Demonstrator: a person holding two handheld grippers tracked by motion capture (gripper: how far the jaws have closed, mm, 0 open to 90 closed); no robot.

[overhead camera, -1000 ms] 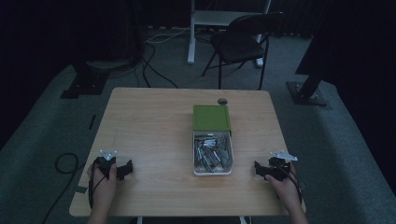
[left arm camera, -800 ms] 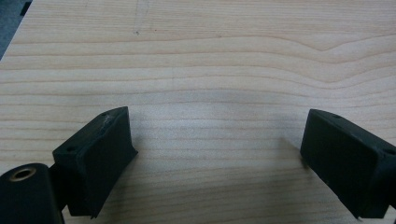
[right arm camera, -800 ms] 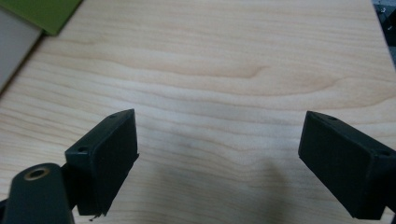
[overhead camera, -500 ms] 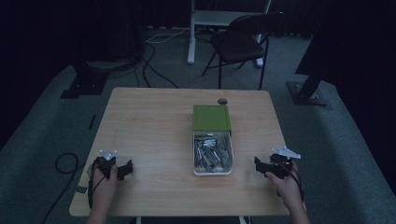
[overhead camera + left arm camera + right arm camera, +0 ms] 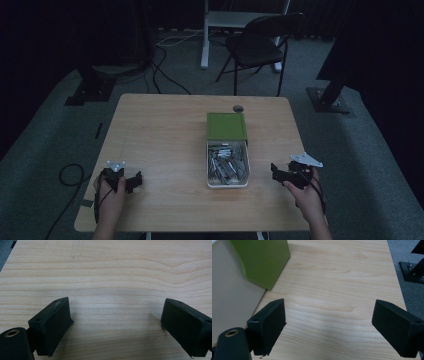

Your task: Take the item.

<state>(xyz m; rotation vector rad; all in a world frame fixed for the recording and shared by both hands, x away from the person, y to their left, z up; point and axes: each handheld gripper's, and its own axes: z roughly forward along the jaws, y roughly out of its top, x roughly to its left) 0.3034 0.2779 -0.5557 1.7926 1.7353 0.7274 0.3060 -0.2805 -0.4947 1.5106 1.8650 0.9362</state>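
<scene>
The white tray (image 5: 227,184) of metal parts sits mid-bench toward my side, its far end touching the green box (image 5: 227,126) behind it; in the right gripper view that tray's pale wall (image 5: 232,295) and the green box (image 5: 262,260) stand close on the left. The bench (image 5: 160,135) is otherwise bare wood apart from a small round dark thing (image 5: 238,108) near its far edge.

Over the last second my right gripper (image 5: 276,171) has shifted a little outward and lifted slightly off its resting spot near the bench's right edge, while my left gripper (image 5: 136,179) has stayed put by the near left corner. I read that as the right side starting to stir toward the tray, with no pick begun yet.

Both forearms come in low from the near edge, hands wrapped round the grips, each gripper pointing inward toward the tray. The jaws of both stand wide apart and hold nothing, with bare wood grain between them in each gripper view.
</scene>
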